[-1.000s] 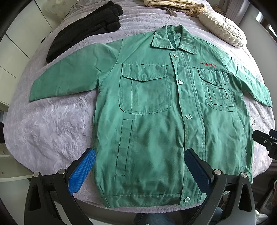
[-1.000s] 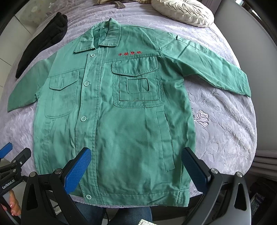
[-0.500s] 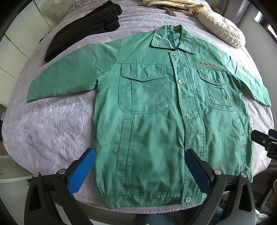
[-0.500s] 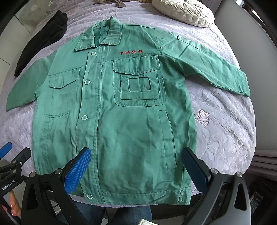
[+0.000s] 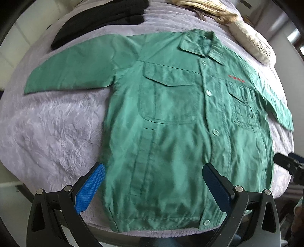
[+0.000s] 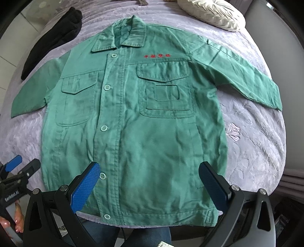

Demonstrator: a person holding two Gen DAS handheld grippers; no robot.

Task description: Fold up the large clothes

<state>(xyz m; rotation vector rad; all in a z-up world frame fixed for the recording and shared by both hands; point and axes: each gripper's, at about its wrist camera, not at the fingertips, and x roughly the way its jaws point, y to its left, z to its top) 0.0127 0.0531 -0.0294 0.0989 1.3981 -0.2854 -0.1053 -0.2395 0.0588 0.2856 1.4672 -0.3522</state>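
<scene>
A green button-up work jacket (image 5: 171, 121) (image 6: 133, 117) with red chest lettering lies flat and face up on a lilac bedspread, both sleeves spread out to the sides. My left gripper (image 5: 153, 188) hovers open above the jacket's lower left part, with nothing between its blue pads. My right gripper (image 6: 149, 186) hovers open above the lower right part near the hem, also holding nothing. The left gripper (image 6: 17, 171) shows again at the right wrist view's left edge, held by a hand (image 6: 13, 220).
A black garment (image 5: 98, 20) (image 6: 51, 39) lies at the far left of the bed. A cream ruched pillow (image 6: 212, 13) (image 5: 252, 43) sits at the far right. Beige fabric (image 5: 199, 7) is bunched at the head. Bare bedspread (image 5: 51, 136) flanks the jacket. The bed's near edge is below the hem.
Both grippers have moved closer to the jacket, which now fills more of each view. The left view has swung left and is blurred. Both stay open.
</scene>
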